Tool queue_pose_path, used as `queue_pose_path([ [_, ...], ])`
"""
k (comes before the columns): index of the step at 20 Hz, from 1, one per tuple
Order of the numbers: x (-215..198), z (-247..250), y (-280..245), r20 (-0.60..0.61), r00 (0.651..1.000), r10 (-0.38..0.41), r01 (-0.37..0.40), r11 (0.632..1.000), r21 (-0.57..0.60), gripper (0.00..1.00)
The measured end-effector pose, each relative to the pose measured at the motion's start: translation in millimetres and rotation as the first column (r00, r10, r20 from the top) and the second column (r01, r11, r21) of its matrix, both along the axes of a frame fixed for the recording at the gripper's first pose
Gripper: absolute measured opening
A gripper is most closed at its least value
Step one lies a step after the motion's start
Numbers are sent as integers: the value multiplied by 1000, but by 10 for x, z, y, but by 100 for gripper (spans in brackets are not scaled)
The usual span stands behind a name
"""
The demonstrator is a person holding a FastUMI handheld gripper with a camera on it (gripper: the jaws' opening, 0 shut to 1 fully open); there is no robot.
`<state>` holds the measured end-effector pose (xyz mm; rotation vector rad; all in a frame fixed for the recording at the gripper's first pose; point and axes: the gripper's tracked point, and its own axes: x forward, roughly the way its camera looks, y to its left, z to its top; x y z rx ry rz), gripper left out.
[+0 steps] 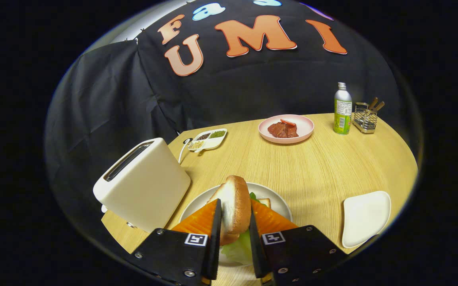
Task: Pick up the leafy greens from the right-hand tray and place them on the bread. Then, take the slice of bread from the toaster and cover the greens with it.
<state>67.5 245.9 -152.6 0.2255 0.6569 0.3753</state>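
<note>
A slice of bread (pixel 233 206) stands on edge between my gripper's (pixel 235 216) two fingers, which are shut on it. It hangs just above a round white plate (pixel 278 200). On that plate lie leafy greens (pixel 239 248), with a corner of another bread slice (pixel 264 201) showing behind the right finger. The white toaster (pixel 143 182) stands to the left of the plate, its slot dark. A white tray (pixel 366 216) lies to the right of the plate with nothing on it.
Beyond the plate, a pink plate (pixel 286 128) holds red meat slices. A small divided dish of seeds (pixel 208 140) sits behind the toaster. A green bottle (pixel 342 109) and a wire holder (pixel 365 117) stand at the far right of the wooden table (pixel 324 167).
</note>
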Motion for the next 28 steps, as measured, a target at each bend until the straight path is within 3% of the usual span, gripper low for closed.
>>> queue_pose_path([
  [7, 99, -153, -170, -2, 999, -44, 44, 997, -70, 67],
  [12, 164, -42, -424, 49, 994, -97, 102, 991, -91, 92],
  [14, 185, 36, -601, 87, 988, -124, 134, 984, -115, 98],
  [21, 163, 455, -1324, 219, 954, -206, 242, 958, -153, 98],
  [28, 19, 1035, -2029, 379, 885, -271, 345, 928, -143, 98],
])
